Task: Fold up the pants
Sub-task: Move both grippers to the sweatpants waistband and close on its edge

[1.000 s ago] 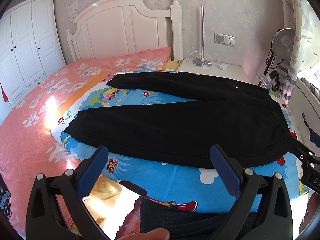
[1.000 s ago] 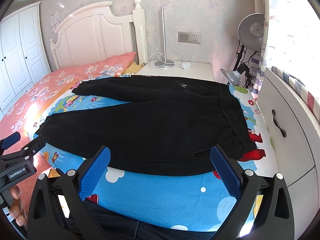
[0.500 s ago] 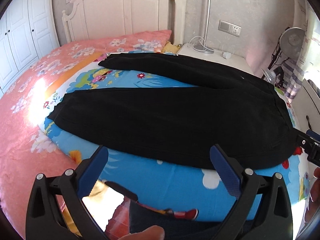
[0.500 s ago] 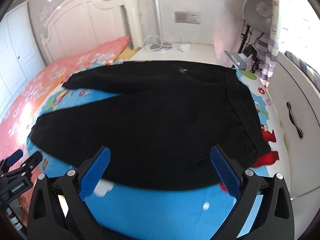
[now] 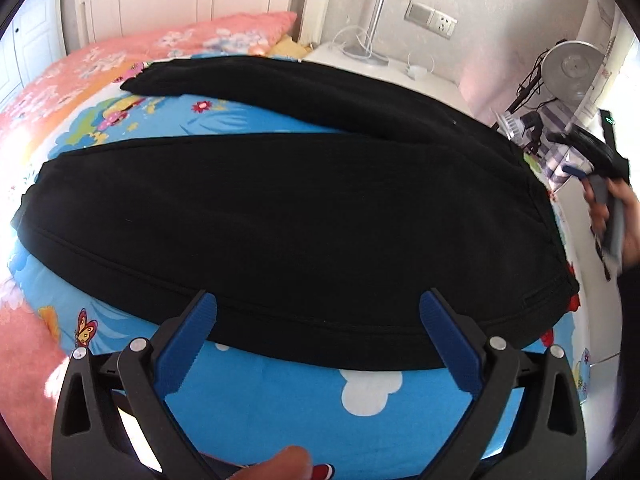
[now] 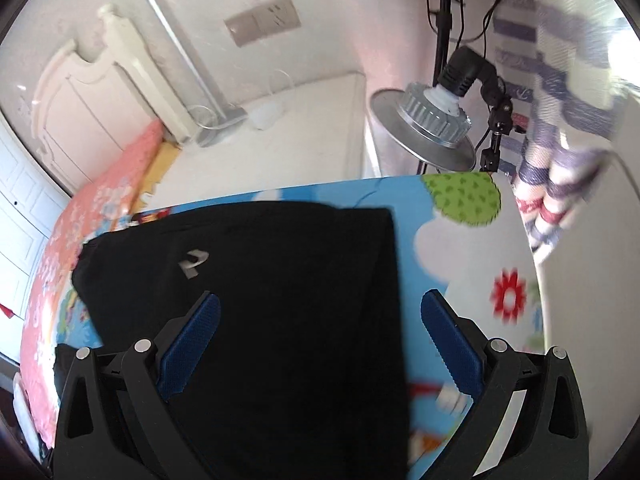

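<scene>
Black pants (image 5: pixel 288 216) lie flat on a blue cartoon blanket (image 5: pixel 280 400), legs spread to the left, waistband at the right. My left gripper (image 5: pixel 318 300) is open, hovering at the near edge of the near leg, nothing between its fingers. In the right wrist view the pants (image 6: pixel 280 320) fill the lower middle, with a small grey logo (image 6: pixel 193 263) and the waistband edge running down past the right finger. My right gripper (image 6: pixel 320 300) is open just over the waist end. The left wrist view also shows the right gripper (image 5: pixel 592 160), held by a hand at the far right.
A pink floral bedspread (image 5: pixel 60 92) lies left of the blanket, with a white headboard (image 6: pixel 80 92) behind it. A white nightstand (image 6: pixel 304 120) with a lamp base and cable stands past the bed. A silver clamp lamp (image 6: pixel 432 128) and a striped curtain (image 6: pixel 560 100) are close on the right.
Both grippers moved forward and lower toward the pants. The right one swung far right and onward to the waist end; its view is motion-blurred. Both stayed open.
</scene>
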Motion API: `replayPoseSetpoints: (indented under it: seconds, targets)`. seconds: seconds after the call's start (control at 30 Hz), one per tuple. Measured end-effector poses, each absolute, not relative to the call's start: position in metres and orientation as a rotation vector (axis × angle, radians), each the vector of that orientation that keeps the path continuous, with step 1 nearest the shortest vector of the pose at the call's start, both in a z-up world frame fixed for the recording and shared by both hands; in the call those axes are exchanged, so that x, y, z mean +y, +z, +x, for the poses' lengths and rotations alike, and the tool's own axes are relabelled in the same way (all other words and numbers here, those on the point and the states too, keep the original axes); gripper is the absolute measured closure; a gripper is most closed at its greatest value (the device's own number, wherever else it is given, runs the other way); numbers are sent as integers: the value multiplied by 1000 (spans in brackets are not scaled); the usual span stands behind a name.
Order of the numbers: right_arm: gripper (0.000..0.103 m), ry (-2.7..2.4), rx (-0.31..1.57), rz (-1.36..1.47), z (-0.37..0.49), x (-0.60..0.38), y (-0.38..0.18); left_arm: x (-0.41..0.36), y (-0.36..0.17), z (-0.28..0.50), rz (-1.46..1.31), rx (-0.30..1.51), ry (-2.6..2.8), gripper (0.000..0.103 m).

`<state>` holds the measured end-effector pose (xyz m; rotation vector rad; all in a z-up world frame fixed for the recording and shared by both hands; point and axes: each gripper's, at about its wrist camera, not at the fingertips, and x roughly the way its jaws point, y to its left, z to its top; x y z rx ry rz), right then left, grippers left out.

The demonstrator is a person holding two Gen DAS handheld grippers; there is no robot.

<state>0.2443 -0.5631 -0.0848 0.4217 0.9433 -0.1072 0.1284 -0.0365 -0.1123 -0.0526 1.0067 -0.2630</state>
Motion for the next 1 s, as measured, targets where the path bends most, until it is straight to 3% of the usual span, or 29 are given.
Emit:
replayPoseSetpoints:
  seconds: [0.07, 0.4, 0.47, 0.57, 0.63, 0.73, 1.0]
  targets:
    - [16, -109, 996, 403, 269, -584, -101, -34, -116, 134, -67, 1014, -265, 2]
    - [21, -1, 1079, 279, 331, -593, -131, -1, -121, 156, -113, 1057, -168, 2]
    - [43, 32, 1121, 254, 336, -591, -140, 6, -121, 159, -114, 1054, -146, 2]
    - [45, 49, 1130, 235, 340, -591, -143, 14, -122, 162, -124, 1064, -116, 2]
    - [52, 55, 1123, 238, 339, -594, -142, 19, -123, 164, -130, 1066, -101, 2]
    - [70, 67, 1095, 205, 337, -585, -128, 21, -121, 167, -139, 1064, -95, 2]
    - [76, 67, 779, 4, 252, -491, -20, 16, -107, 171, -155, 1010, -146, 2]
